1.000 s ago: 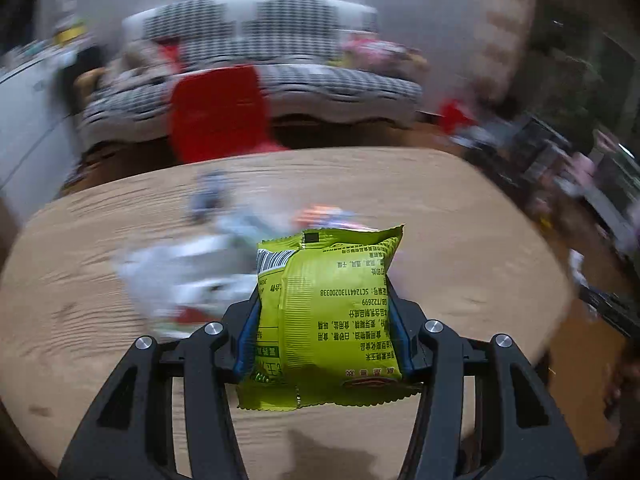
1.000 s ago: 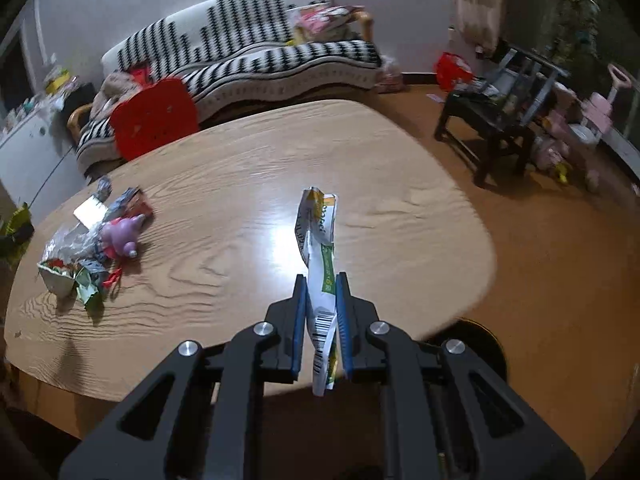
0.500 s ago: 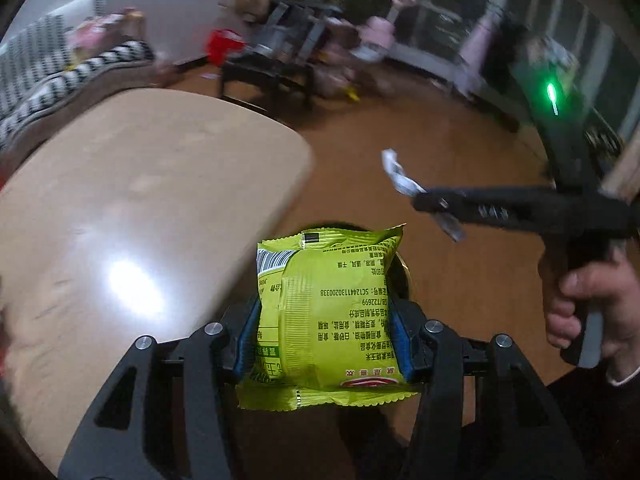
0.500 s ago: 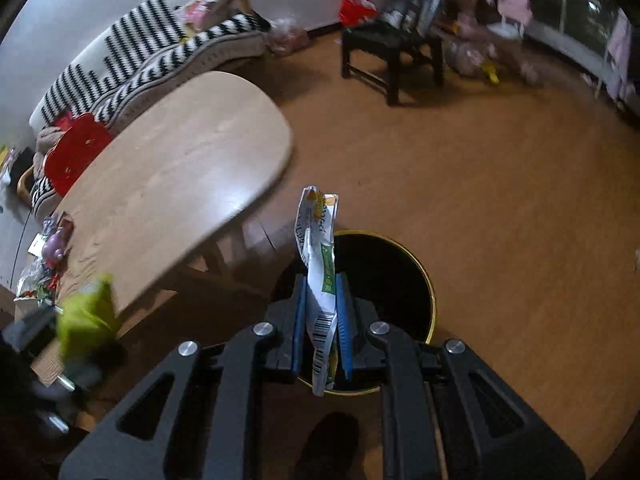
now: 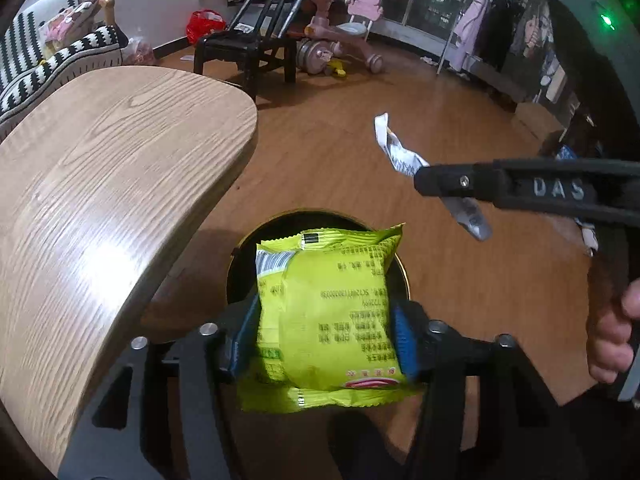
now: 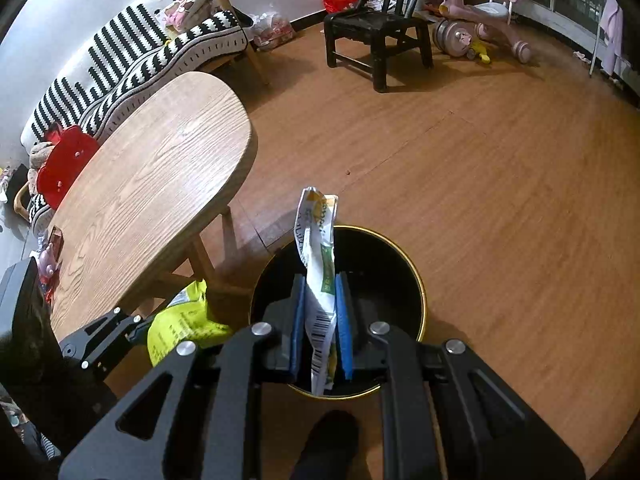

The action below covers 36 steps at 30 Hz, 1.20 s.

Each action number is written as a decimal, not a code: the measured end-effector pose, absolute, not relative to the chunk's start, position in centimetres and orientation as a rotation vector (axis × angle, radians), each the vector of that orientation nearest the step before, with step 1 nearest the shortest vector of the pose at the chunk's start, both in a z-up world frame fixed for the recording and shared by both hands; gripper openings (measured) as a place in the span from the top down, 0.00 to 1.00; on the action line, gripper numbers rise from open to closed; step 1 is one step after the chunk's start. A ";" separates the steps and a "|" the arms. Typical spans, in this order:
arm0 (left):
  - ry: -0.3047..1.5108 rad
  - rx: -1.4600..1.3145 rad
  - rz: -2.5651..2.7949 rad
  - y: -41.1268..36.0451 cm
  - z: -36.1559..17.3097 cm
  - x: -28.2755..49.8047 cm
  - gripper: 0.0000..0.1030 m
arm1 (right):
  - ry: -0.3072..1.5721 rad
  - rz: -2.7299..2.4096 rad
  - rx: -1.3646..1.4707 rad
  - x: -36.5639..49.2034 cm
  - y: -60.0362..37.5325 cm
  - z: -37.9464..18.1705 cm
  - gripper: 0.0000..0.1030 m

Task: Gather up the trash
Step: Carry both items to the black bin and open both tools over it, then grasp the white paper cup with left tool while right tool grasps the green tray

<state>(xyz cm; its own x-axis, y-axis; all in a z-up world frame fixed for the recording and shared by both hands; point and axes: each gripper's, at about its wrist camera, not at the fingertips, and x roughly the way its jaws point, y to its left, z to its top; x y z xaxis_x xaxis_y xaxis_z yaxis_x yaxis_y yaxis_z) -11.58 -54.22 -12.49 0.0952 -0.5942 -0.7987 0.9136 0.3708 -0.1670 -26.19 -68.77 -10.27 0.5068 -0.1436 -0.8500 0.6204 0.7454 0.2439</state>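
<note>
My left gripper (image 5: 324, 332) is shut on a yellow-green snack packet (image 5: 326, 312) and holds it above the near edge of a round black trash bin with a gold rim (image 5: 244, 252). My right gripper (image 6: 322, 328) is shut on a crumpled white and green wrapper (image 6: 318, 248), held upright over the same bin (image 6: 416, 280). In the left wrist view the right gripper (image 5: 424, 180) comes in from the right with the wrapper (image 5: 396, 152). In the right wrist view the left gripper (image 6: 140, 326) and its packet (image 6: 184, 320) are at lower left, beside the bin.
A wooden oval table (image 6: 152, 184) stands left of the bin, with more litter and a small toy (image 6: 48, 256) at its far end. A black chair (image 6: 376, 28), a pink ride-on toy (image 6: 484, 12) and a striped sofa (image 6: 132, 52) stand farther off on the wooden floor.
Both grippers swung away from the table toward the bin on the floor, each still holding its piece of trash. Now both are over or next to the bin.
</note>
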 end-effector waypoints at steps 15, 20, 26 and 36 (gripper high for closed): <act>0.832 0.341 -1.097 -47.1 -6.8 -8.6 0.09 | 0.817 -0.443 0.461 -21.4 -63.2 -4.8 0.26; 0.775 0.267 -0.927 -37.0 -3.3 -4.5 0.07 | 0.801 -0.297 0.379 -15.1 -55.9 -2.4 0.24; 0.769 0.174 -0.657 -22.1 -1.0 0.2 0.07 | 0.803 -0.087 0.289 -7.3 -44.2 -0.6 0.24; 0.785 0.059 -0.365 -4.4 -0.8 2.8 0.07 | 0.871 0.159 0.083 -0.6 -28.5 -2.8 0.24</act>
